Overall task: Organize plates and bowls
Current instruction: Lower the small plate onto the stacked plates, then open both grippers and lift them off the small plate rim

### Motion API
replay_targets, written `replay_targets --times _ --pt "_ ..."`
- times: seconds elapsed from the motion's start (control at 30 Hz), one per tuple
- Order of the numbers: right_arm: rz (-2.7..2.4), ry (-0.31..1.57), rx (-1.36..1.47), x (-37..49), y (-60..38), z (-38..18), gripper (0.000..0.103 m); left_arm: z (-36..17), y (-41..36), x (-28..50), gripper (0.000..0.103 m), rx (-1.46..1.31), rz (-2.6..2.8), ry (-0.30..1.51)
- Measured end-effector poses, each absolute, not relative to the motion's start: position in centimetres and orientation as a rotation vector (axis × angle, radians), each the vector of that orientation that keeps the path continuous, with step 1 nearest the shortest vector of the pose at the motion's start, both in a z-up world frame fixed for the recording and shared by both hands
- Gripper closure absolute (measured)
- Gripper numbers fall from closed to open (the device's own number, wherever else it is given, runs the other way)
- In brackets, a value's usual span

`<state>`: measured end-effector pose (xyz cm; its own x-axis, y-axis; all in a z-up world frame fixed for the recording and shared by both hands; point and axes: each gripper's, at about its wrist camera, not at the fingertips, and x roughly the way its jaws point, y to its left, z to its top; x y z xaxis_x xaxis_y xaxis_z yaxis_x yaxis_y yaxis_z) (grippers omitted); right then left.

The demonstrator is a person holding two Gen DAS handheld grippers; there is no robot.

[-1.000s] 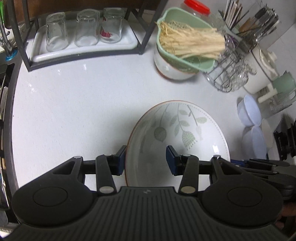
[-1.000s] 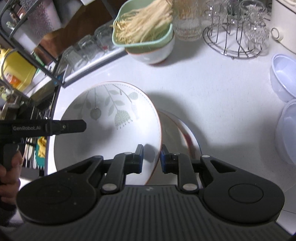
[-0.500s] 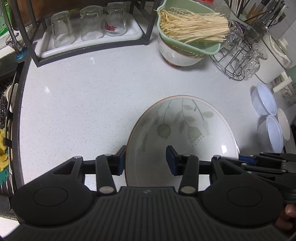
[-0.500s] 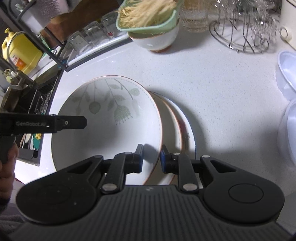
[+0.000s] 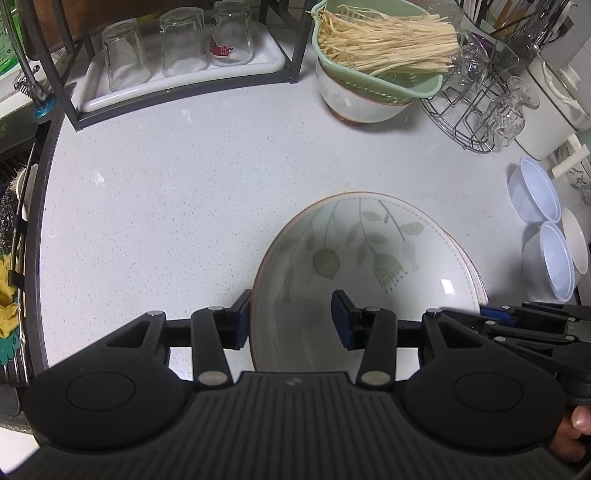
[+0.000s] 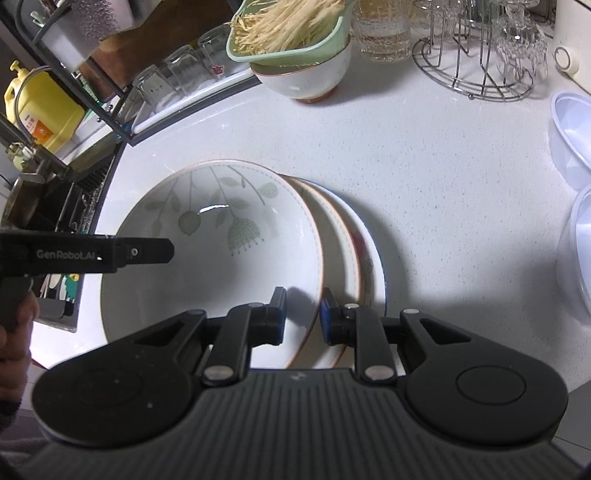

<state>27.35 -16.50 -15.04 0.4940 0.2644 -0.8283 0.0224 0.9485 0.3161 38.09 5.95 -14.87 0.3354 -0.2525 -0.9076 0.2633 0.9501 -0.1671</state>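
With the leaf-patterned bowl (image 6: pixel 221 258) clamped at its rim by both the right hand-held gripper (image 6: pixel 303 314) and the left hand-held gripper (image 5: pixel 291 319), it seems to be settling onto the plates (image 6: pixel 365 258) stacked on the desk (image 5: pixel 184 192), so release looks next; the green strainer (image 5: pixel 376 79) of pale strands sits in another bowl (image 5: pixel 354 105).

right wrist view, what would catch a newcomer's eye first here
The big leaf-patterned bowl in the middle of the white counter, sitting on two plates, with the right gripper pinching its rim at the near right and the left gripper astride the rim opposite. Behind it, a green colander of pale noodles rests on a white bowl.
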Motion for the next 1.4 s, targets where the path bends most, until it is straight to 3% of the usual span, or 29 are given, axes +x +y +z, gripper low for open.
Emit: replay_targets --times 0.6,1.4 --pt "0.082 0.983 0.323 27.2 -17.2 -14.3 0.082 -14.5 8.2 39.1 0.053 -0.235 -0.309 1.22" --pt "0.057 0.956 0.392 26.2 -18.2 -13.6 0.081 -15.0 7.6 38.2 0.052 -0.271 -0.285 1.205"
